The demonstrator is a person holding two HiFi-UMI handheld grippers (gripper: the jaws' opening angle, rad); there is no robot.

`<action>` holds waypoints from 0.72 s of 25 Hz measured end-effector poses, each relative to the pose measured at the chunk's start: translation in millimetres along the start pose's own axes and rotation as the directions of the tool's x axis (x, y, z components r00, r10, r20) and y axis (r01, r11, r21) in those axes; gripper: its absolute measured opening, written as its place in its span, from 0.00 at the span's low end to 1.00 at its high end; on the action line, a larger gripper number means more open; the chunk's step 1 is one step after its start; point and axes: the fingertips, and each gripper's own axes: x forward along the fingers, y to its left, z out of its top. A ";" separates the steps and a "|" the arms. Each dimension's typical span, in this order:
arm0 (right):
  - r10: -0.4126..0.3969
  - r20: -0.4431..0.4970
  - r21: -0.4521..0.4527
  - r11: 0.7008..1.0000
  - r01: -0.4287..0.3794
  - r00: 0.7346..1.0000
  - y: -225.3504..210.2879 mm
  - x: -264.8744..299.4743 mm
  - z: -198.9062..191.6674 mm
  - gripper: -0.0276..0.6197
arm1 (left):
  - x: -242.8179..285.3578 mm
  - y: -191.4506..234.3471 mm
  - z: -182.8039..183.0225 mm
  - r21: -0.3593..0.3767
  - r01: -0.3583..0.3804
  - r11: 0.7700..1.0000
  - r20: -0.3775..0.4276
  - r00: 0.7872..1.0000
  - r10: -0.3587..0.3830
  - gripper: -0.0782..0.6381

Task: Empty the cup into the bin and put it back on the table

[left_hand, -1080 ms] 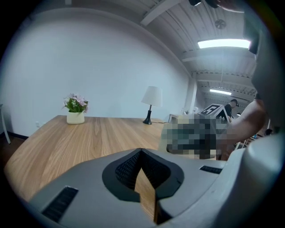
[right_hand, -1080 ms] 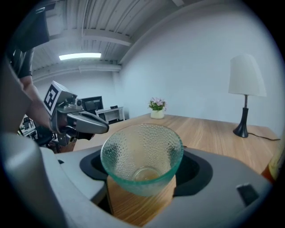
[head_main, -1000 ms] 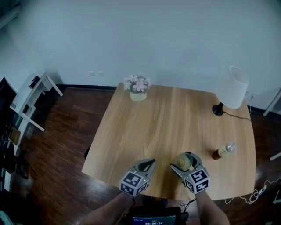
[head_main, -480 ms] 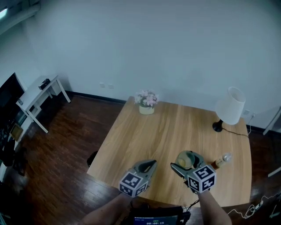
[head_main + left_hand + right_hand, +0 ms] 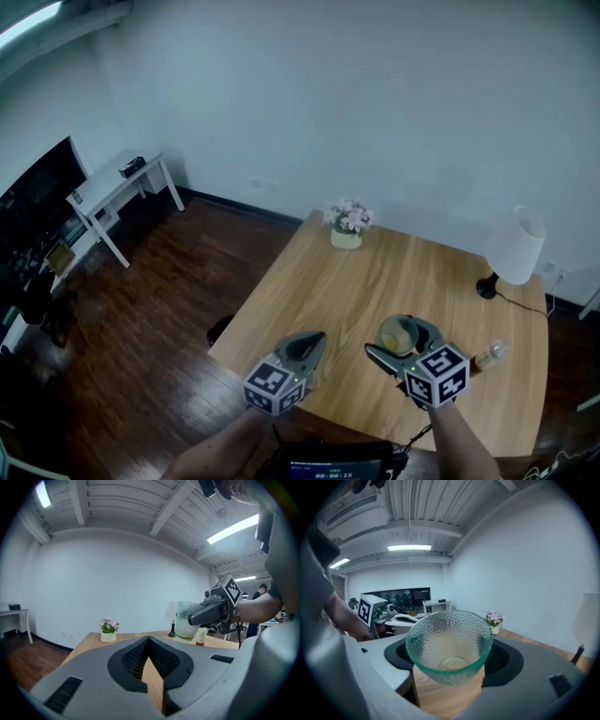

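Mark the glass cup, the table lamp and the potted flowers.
glass cup (image 5: 440, 639), right gripper view, on its dimpled inner wall.
table lamp (image 5: 517, 246), head view, on the white shade.
potted flowers (image 5: 346, 241), head view, on the pot.

The cup sits half hidden between the right tongs, its contents too blurred to tell

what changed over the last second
The right gripper, still shut on the glass cup, has carried it higher above the table; the left gripper, shut and empty, rose alongside. The head view swung to show more floor at left. The flower pot, lamp and bottle stayed where they were.
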 end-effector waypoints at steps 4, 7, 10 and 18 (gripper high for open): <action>0.032 0.023 -0.007 0.999 -0.032 0.999 6.7 10.3 17.8 0.66 | -31.2 15.9 8.4 0.021 -0.068 0.997 0.021 0.998 0.067 0.10; 0.079 0.022 -0.039 0.996 -0.078 0.997 18.8 21.9 28.4 0.66 | -53.9 22.3 19.3 0.025 -0.099 0.995 0.047 0.994 0.098 0.10; 0.114 0.027 -0.053 0.992 -0.112 0.993 34.6 27.9 41.0 0.66 | -75.7 29.5 37.8 0.021 -0.124 0.992 0.092 0.988 0.122 0.10; 0.131 0.017 -0.109 0.986 -0.128 0.991 76.6 56.8 73.8 0.66 | -128.6 51.0 86.0 0.133 -0.105 0.986 0.198 0.977 0.077 0.10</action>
